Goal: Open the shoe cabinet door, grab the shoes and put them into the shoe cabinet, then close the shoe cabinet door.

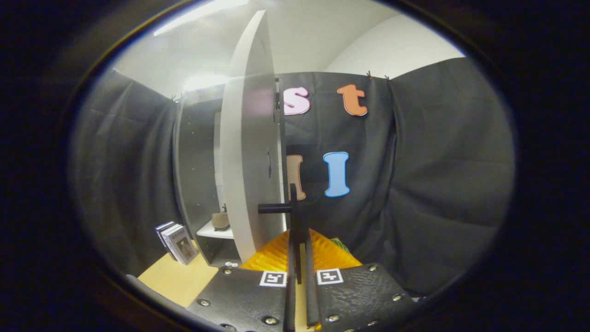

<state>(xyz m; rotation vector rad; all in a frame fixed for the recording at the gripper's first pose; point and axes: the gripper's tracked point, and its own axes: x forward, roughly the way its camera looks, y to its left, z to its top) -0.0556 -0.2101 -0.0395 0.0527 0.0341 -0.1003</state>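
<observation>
Books [176,242]: small leaning stack on the tan floor [173,279], against the black cloth wall [442,184]. White ceiling [313,37] above.

Black cloth [428,184] drapes the booth on every side, hanging in soft folds and clipped along its top edge. Above it rise a pale wall [396,46] and white ceiling [313,32], where a strip light [198,16] glares and throws a bright patch lower down. A light wooden tabletop [170,276] lies below, with a few books [177,242] leaning upright against the cloth at its far edge
</observation>
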